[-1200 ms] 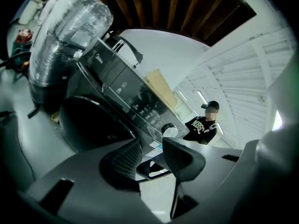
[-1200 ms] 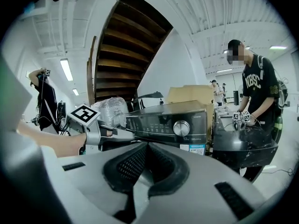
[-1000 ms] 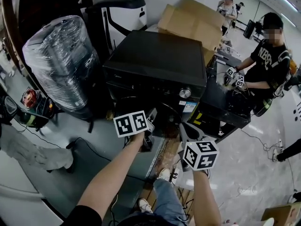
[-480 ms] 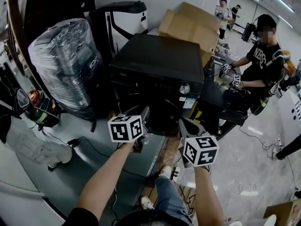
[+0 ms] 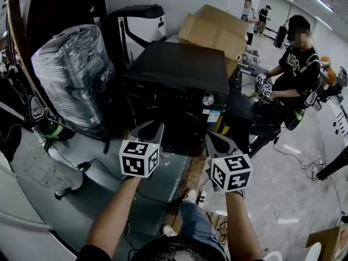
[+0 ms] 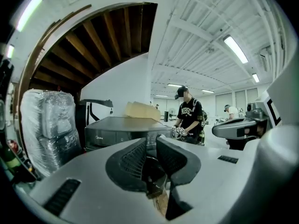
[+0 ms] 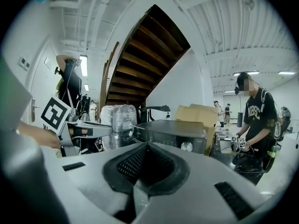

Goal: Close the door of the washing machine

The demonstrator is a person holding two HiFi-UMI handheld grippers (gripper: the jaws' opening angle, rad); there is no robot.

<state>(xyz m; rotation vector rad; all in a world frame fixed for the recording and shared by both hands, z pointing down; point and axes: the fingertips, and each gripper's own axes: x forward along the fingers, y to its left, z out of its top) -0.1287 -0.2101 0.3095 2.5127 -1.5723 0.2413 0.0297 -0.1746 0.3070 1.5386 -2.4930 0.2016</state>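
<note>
The black front-loading washing machine (image 5: 174, 72) stands in the middle of the head view, its silver knob (image 5: 207, 100) at the front right. Its dark front (image 5: 182, 129) lies in shadow, and I cannot tell how the door stands. My left gripper (image 5: 151, 128) hovers just short of that front, apart from it. Its jaws have just been closing; a narrow gap remains with nothing in it. My right gripper (image 5: 216, 140) hangs beside it, pads together and empty. The left gripper (image 6: 152, 141) points at the machine (image 6: 117, 129). The right gripper (image 7: 147, 146) faces the machine (image 7: 173, 132) too.
A plastic-wrapped bundle (image 5: 73, 72) stands left of the machine, a black-and-white appliance (image 5: 136, 23) and a cardboard box (image 5: 215, 29) behind it. A person in a black shirt (image 5: 296, 72) works at a dark table (image 5: 255, 118) on the right. Cables (image 5: 98, 165) cross the floor.
Both grippers have drawn back from the machine's front and risen. The left gripper has rolled so its marker cube sits lower, and its jaws stand closer together.
</note>
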